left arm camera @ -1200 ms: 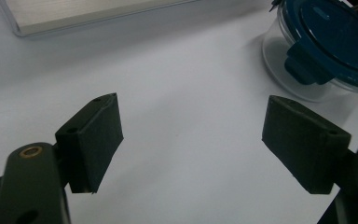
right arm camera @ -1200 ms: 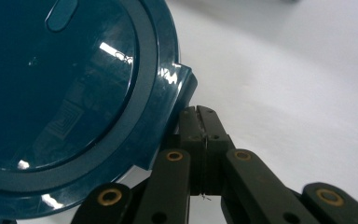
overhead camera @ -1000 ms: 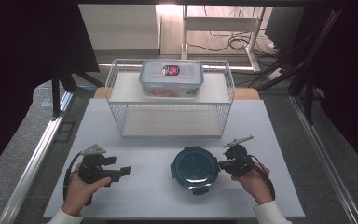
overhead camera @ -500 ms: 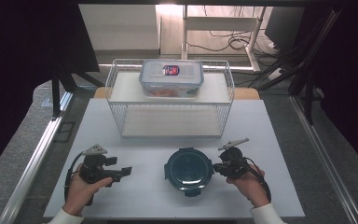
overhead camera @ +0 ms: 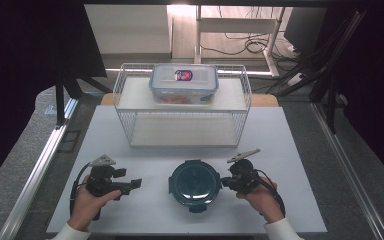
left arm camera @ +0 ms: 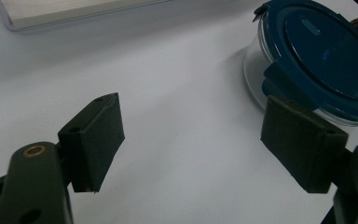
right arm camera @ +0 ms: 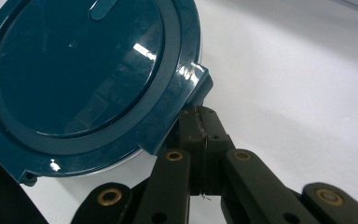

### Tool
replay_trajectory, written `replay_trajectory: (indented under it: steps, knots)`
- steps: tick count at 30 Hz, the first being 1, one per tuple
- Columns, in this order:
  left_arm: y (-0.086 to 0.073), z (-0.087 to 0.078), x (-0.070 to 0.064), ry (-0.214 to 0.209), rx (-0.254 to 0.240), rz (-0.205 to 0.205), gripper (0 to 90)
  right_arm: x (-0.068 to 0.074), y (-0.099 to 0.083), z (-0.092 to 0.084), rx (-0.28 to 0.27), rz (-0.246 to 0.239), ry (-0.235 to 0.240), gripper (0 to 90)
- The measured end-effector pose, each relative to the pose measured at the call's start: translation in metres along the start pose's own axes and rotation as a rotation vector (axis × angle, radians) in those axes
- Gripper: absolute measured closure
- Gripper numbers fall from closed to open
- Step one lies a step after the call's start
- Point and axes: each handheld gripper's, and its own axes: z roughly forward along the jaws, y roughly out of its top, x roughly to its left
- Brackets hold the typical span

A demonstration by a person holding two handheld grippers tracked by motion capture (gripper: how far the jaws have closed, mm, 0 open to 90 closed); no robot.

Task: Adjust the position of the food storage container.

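The right gripper (overhead camera: 226, 182) has its two jaws pressed together, nothing showing between them, with the tips against the right side of the one round container (overhead camera: 195, 182), just under a clip tab (right arm camera: 199, 85) of its dark blue lid (right arm camera: 81, 70). In the right gripper view the closed jaws sit right below that tab. The left gripper (overhead camera: 136, 184) is well to the left of the container, held level and pointing toward it, its two jaws standing wide apart with only bare table between them. In the left gripper view the container sits just beyond the farther jaw, its clear wall showing under the lid.

The round container rests on the white table (overhead camera: 300, 150), between the two grippers and near the person's edge. Behind the container stands one white wire rack (overhead camera: 125, 100) with two levels. On the rack's upper level lies one rectangular clear box (overhead camera: 184, 83) with a red and blue label on its lid. Two hands hold the grippers, one each.
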Motion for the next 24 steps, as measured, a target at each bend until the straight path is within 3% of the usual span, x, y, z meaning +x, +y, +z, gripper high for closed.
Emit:
replay_trajectory:
  steps: [7, 14, 17, 20, 24]
  knots:
    - [-0.001, -0.001, -0.001, 0.006, -0.006, -0.003, 20.6, -0.001, 0.000, 0.002, -0.020, -0.016, -0.001, 89.2]
    - [0.000, 0.000, -0.004, 0.014, -0.021, 0.001, 20.7, -0.012, -0.011, -0.019, -0.184, 0.049, -0.014, 89.1]
    - [0.000, 0.002, -0.006, 0.020, -0.024, 0.010, 20.8, -0.015, -0.019, -0.024, -0.212, 0.058, -0.014, 89.0]
    - [0.001, 0.005, -0.010, 0.021, -0.021, 0.019, 20.8, -0.021, -0.029, -0.027, -0.242, 0.081, 0.049, 89.0]
    - [0.002, 0.007, -0.013, 0.013, -0.017, 0.027, 20.8, -0.026, -0.036, -0.029, -0.255, 0.096, 0.044, 89.0]
